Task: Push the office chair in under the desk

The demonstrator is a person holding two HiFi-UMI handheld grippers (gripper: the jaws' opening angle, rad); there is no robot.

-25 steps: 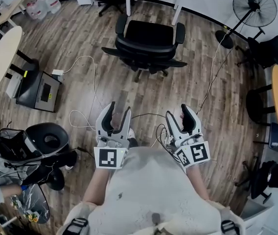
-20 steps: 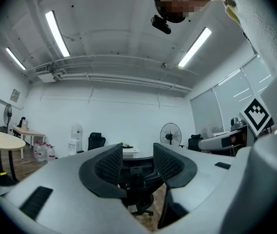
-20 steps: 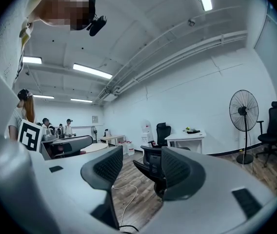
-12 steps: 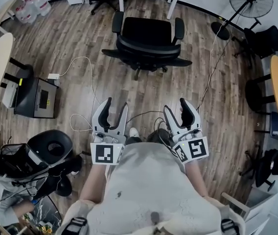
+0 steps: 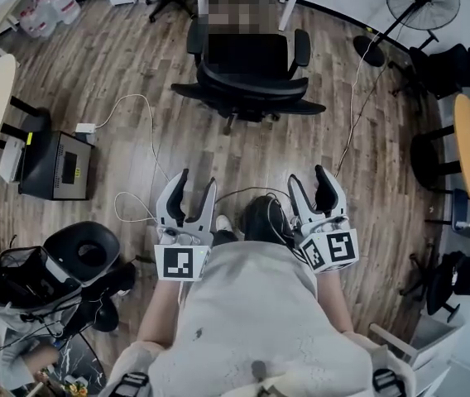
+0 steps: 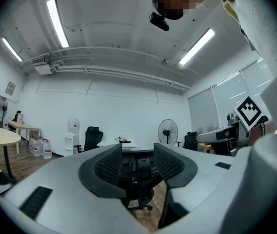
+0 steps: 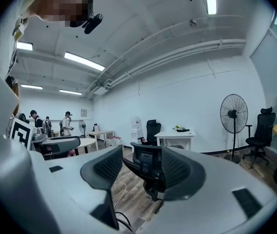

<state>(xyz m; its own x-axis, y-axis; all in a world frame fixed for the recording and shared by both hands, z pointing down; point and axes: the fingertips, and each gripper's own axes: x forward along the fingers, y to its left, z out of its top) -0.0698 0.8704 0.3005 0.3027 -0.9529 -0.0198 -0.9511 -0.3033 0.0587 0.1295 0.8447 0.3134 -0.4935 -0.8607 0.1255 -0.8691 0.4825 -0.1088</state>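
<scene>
little had shifted since a second earlier. both grippers kept nearly the same spots in the lower middle of the head view, the right one a touch further right. the room around them had slid slightly in the frame, which suggested the person was edging forward. the black swivel office chair (image 5: 248, 73) with armrests stood as before in the upper middle of that view, on the wood-plank floor (image 5: 136, 131). its backrest faced the person and its seat faced the white counter (image 5: 285, 7) at the top edge.

the left gripper (image 5: 196, 190) pointed about level at the chair. its jaws stood apart with nothing between the pads, and only the distant chair showed through the gap in its own view. the right gripper (image 5: 309, 185) was the same, with its jaws open and empty and the chair framed between them from well away.

as for progress, none of the pushing looked done. the chair was still out in the open short of the counter, and bare floor lay between it and both grippers. what remained, as i judged it, was nearly everything: close that gap, set the jaws against the backrest and roll the chair forward until the seat went under the counter.
</scene>
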